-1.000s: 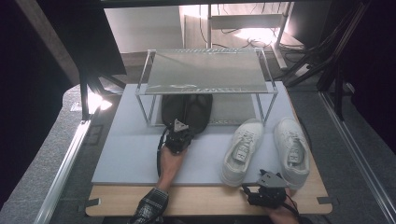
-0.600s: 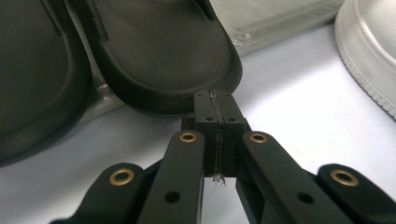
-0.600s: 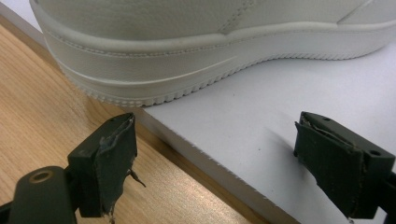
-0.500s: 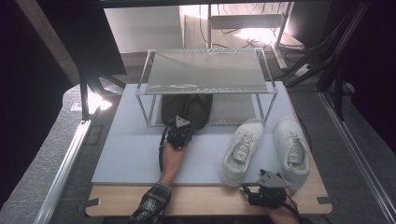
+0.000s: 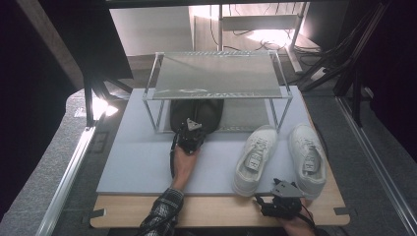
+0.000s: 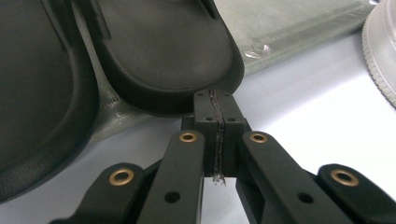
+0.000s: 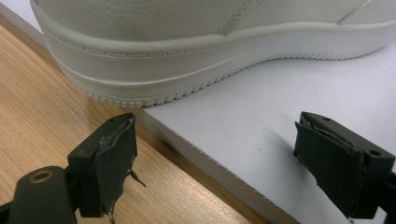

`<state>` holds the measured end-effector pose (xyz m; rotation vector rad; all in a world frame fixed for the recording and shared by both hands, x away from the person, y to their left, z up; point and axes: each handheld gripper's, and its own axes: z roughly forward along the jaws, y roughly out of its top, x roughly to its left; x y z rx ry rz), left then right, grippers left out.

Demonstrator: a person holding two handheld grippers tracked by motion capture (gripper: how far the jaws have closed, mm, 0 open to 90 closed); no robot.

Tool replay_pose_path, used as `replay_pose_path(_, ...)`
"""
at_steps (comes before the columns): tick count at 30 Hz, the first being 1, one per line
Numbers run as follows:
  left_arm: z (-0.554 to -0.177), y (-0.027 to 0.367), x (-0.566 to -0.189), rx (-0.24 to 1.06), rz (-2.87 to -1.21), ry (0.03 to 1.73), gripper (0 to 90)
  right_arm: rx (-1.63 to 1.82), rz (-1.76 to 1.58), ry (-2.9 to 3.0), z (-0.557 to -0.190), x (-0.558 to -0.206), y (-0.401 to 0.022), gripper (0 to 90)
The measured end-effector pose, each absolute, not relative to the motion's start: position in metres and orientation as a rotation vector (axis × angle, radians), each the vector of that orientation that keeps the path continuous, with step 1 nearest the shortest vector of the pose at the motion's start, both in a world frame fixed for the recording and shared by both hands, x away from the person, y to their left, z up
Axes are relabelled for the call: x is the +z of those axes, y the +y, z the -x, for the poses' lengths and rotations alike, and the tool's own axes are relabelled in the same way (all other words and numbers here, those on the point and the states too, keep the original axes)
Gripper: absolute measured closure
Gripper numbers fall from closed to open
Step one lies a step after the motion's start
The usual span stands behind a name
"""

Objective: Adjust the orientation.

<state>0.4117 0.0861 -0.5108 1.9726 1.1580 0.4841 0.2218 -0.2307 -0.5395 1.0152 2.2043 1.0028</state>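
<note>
A pair of black sandals [image 5: 196,114] lies on the white mat under a low metal rack [image 5: 216,76]. My left gripper [image 5: 193,129] is held by a hand just in front of them. In the left gripper view its jaws are shut [image 6: 217,109], pad against pad with nothing between, and the tips sit at the heel edge of one sandal [image 6: 159,46]; the other sandal [image 6: 42,93] lies to its left. My right gripper [image 5: 281,195] rests at the table's front edge, open [image 7: 219,154], facing the heel of a white sneaker [image 7: 187,51].
Two white sneakers [image 5: 255,157] [image 5: 307,157] stand side by side on the white mat [image 5: 142,162], right of the sandals. The mat lies on a wooden table [image 5: 216,211]. The rack's top shelf is bare. Dark frames and cables stand around the table.
My left gripper has crept slightly toward the rack, up to the sandal's heel. The right gripper and the sneakers have not moved.
</note>
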Motion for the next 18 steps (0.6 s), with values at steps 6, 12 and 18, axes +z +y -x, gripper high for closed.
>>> replay_pose_path(6, -0.414, 0.086, -0.511, 0.482, -1.967, 1.166, 89.0, 1.004, -1.013, 2.203, -0.222, -0.540, -0.231, 13.6)
replay_pose_path(12, -0.411, 0.086, -0.506, 0.481, -1.959, 1.148, 87.4, 1.002, -1.013, 2.206, -0.222, -0.539, -0.231, 13.6)
replay_pose_path(18, -0.404, 0.086, -0.498, 0.477, -1.959, 1.122, 82.8, 1.001, -1.012, 2.206, -0.222, -0.540, -0.231, 13.6)
